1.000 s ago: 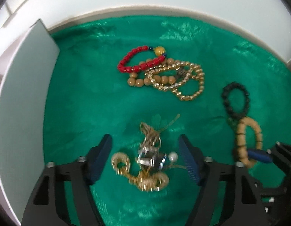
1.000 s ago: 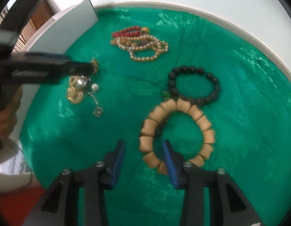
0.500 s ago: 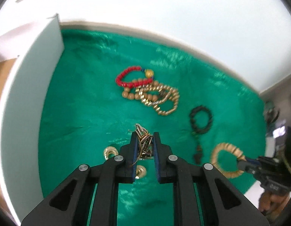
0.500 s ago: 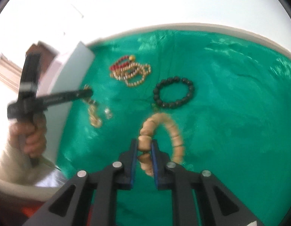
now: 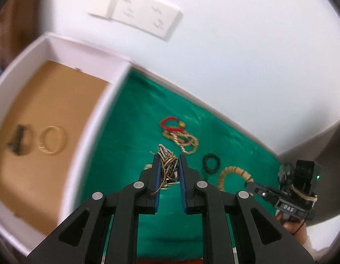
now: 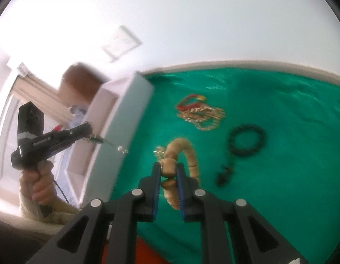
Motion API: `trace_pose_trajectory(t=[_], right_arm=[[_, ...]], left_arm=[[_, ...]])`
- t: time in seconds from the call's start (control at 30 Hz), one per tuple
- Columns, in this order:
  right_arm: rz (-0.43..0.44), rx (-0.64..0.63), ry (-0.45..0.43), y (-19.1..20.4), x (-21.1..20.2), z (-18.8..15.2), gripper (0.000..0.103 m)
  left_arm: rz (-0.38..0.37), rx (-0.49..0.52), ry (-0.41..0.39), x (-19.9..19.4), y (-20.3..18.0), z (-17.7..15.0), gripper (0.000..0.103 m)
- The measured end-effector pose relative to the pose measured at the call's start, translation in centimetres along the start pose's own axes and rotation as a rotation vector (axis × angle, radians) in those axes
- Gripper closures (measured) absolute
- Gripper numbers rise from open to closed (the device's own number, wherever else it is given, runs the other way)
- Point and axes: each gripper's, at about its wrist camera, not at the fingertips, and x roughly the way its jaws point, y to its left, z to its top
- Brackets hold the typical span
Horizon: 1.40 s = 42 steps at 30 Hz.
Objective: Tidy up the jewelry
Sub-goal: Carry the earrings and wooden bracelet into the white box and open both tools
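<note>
Left wrist view: the left claw [image 5: 169, 165] is clenched on a tangle of gold and silver chains [image 5: 167, 166], lifted above the green cloth [image 5: 134, 118] that covers the tabletop. To its left stands a white box [image 5: 97, 118] with a tan floor, holding a gold bangle [image 5: 52, 139] and a dark, blurred item [image 5: 17, 139]. Beyond the claw lie a red bead bracelet [image 5: 170, 124] and gold bead strands [image 5: 185, 142] – touching in one heap – and a black bead bracelet [image 5: 211, 164] nearby. The right claw [image 5: 247, 184] comes in from the right edge, gripping a tan wooden bead bracelet [image 5: 232, 173].

Right wrist view: the right claw [image 6: 168, 172] is clamped on a bead of the tan wooden bead bracelet [image 6: 187, 154], which hangs clear of the cloth. A small gold piece [image 6: 159, 150] lies just behind it. The black bead bracelet [image 6: 247, 140] rests to the right, the red and gold heap [image 6: 200, 112] farther back. At left, a hand [image 6: 39, 182] holds the left claw [image 6: 90, 129] beside the box wall [image 6: 126, 118] – chains and a pearl [image 6: 120, 147] dangle from it.
</note>
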Motion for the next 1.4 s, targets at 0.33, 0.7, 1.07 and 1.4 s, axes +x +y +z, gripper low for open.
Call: trace_pose_trajectory(t=[0.33,0.7,1.07,1.4], right_arm=[[0.237,-0.187,0.076,12.6,6.9,3.3,0.088],[0.283,-0.422,0.234,25.2,18.5,3.6,0.088],[0.077,-0.652,0.281,29.2,26.5,-1.8,0.064],[-0.046,-0.603,0.042,26.0,16.3,-0.1,0.052]], left_arm=[[0.264,-0.162,-0.096,-9.7,10.2,-1.1,0.089],[0.466,-0.241,-0.027,-5.8,20.5,-3.8,0.089],[0.58,-0.227,-0.034,-5.8,23.8,-5.3,0.038],[0.542,-0.105,-0.1,-6.5,18.1,-5.1,0.026]])
